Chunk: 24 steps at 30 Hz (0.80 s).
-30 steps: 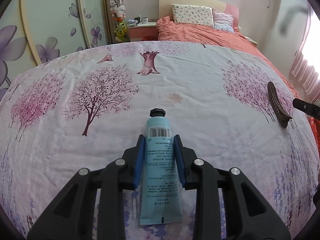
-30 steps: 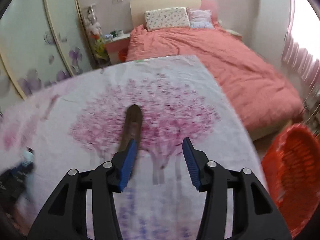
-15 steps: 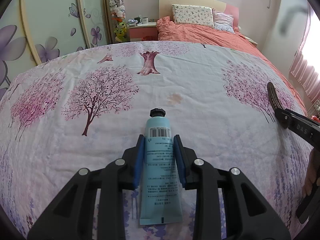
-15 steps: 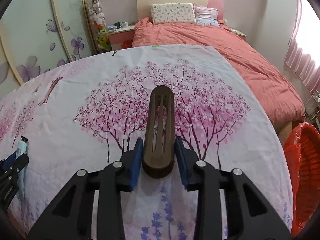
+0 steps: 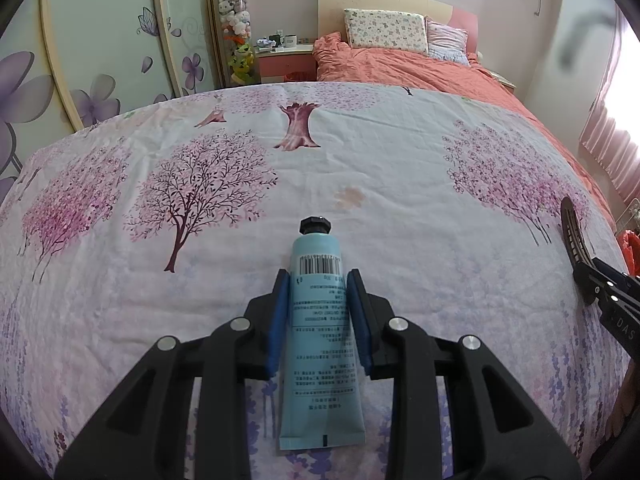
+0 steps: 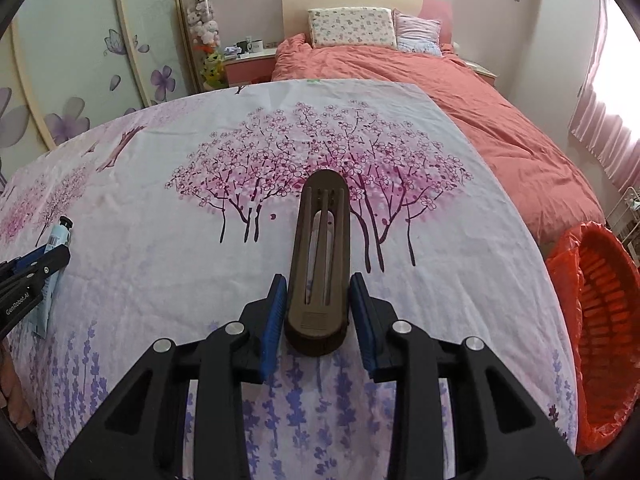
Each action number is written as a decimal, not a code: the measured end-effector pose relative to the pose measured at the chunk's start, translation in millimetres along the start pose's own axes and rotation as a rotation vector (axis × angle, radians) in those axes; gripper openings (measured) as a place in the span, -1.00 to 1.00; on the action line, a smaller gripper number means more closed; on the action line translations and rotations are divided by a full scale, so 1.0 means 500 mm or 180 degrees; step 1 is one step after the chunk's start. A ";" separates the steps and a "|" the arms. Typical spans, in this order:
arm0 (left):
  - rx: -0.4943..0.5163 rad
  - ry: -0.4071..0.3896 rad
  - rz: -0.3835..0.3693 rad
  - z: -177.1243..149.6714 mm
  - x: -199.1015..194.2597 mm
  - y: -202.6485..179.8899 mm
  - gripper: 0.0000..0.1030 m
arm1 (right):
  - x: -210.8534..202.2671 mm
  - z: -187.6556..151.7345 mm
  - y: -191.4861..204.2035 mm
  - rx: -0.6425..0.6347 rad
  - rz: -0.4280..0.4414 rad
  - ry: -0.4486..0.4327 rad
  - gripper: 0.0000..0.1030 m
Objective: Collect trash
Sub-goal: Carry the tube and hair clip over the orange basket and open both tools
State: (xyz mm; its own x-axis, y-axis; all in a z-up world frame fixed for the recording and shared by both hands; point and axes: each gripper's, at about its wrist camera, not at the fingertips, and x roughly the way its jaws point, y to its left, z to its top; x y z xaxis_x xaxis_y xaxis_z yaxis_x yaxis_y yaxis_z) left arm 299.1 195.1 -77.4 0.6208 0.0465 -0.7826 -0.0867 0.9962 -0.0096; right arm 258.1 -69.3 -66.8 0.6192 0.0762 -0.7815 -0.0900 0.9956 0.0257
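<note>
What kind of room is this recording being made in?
Most likely a home bedroom. There is a bed with a coral duvet and patterned pillows, a wardrobe with flower-painted sliding doors, and a small bedside table next to the headboard.

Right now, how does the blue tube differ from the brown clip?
The blue tube is smooth, printed, with a black cap; the brown clip is slotted and plain. The tube sits in the left tongs, the clip in the right tongs. Both lie lengthwise on the flowered sheet, gripped.
</note>
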 end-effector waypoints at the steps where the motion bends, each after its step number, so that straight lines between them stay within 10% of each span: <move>1: -0.0002 0.0000 -0.0001 0.000 0.000 0.001 -0.40 | 0.001 0.000 -0.001 0.0012 0.0013 0.0001 -0.35; 24: -0.0051 -0.0015 -0.0130 -0.004 -0.003 0.009 -0.31 | 0.002 -0.005 -0.008 0.0032 0.0032 -0.0003 -0.34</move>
State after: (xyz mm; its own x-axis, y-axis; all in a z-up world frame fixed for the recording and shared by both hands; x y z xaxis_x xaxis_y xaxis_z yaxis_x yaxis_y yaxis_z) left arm 296.1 199.6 -77.6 0.6278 0.0062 -0.7783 -0.0736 0.9960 -0.0515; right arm 257.0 -73.4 -69.2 0.6191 0.0863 -0.7806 -0.0883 0.9953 0.0399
